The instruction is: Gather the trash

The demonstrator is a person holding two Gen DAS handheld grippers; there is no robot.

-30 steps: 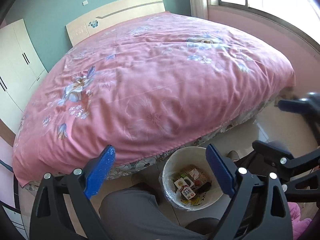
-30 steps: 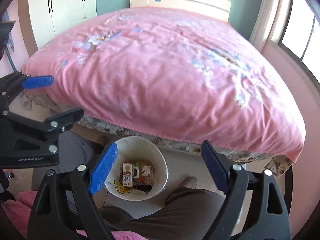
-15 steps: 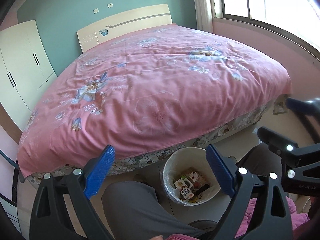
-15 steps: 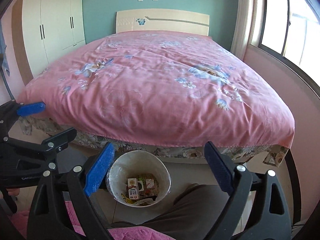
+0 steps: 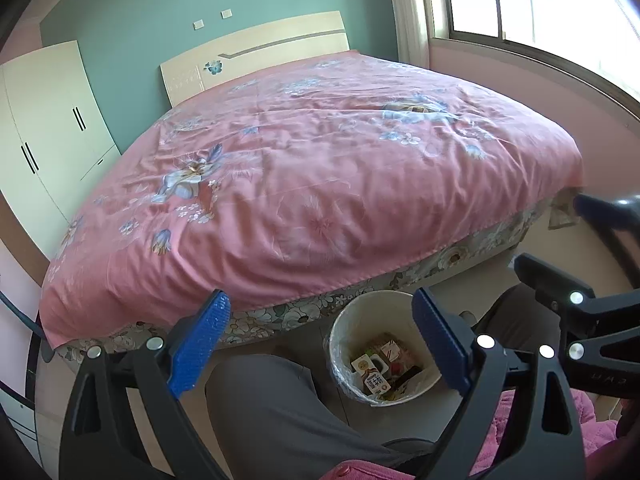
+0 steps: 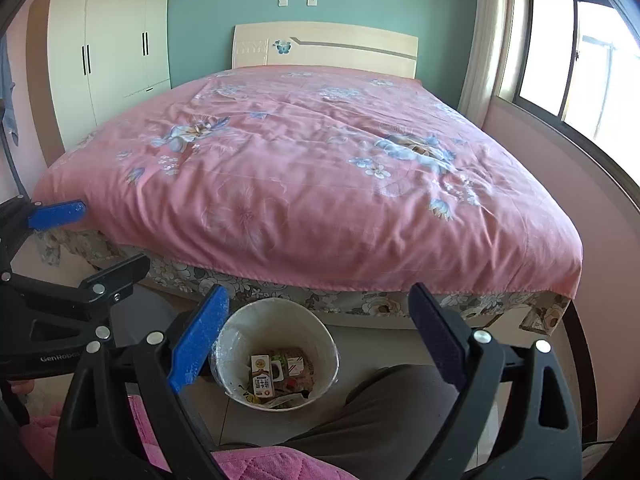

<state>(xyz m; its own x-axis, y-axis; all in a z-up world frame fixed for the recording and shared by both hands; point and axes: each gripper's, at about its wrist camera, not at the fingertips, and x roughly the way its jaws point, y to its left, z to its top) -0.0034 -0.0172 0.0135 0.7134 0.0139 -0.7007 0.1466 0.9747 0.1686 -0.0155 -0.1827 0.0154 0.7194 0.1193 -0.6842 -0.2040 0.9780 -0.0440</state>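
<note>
A white lined waste bin (image 5: 362, 314) stands on the floor at the foot of the bed, also in the right wrist view (image 6: 276, 307). It holds trash: a small drink carton (image 6: 262, 376) and several wrappers (image 5: 390, 354). My left gripper (image 5: 320, 344) is open and empty, held above the bin and my knee. My right gripper (image 6: 318, 340) is open and empty, above the bin. Each gripper shows at the edge of the other's view: the right one (image 5: 560, 240) and the left one (image 6: 96, 240).
A large bed with a pink floral cover (image 6: 304, 176) fills the middle, its headboard (image 6: 324, 48) against a teal wall. A white wardrobe (image 6: 108, 52) stands at the left and a window (image 6: 580, 64) at the right. My grey-trousered legs (image 5: 272, 408) flank the bin.
Both grippers have pulled back and tilted up from the bed. The bin now looks smaller and lower, and more of the wall and headboard shows. Both stay open and empty.
</note>
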